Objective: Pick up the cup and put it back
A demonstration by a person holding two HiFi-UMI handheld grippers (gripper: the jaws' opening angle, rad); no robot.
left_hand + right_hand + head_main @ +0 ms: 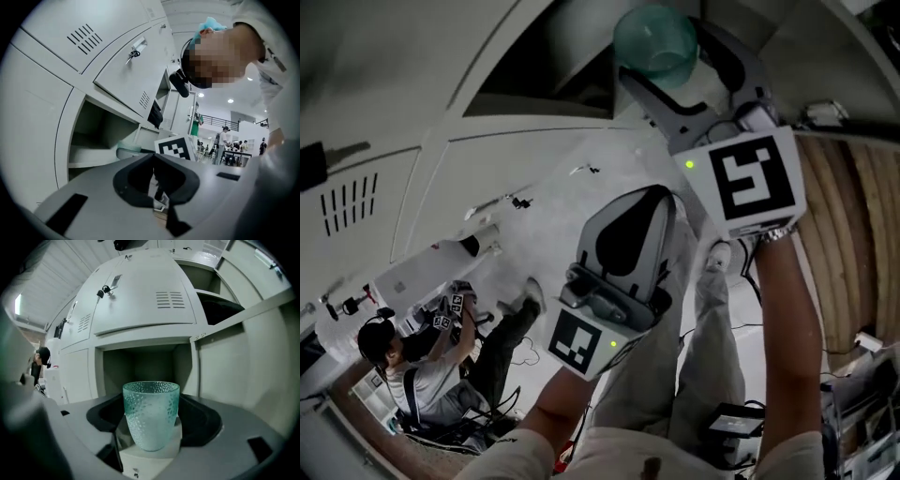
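So the right claw is clamped on the upright teal dimpled glass cup facing the open grey locker compartment, the left claw is closed and empty, so best slide it in level, base down first.

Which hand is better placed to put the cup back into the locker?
Right. Its tongs grip the cup and face the open compartment; the left tongs are shut and empty.

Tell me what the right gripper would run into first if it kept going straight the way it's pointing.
Shut on the green cup, the right gripper points into the open locker compartment. Nothing shows inside it, so the cup would probably meet the compartment's back wall first, though depth is hard to judge.
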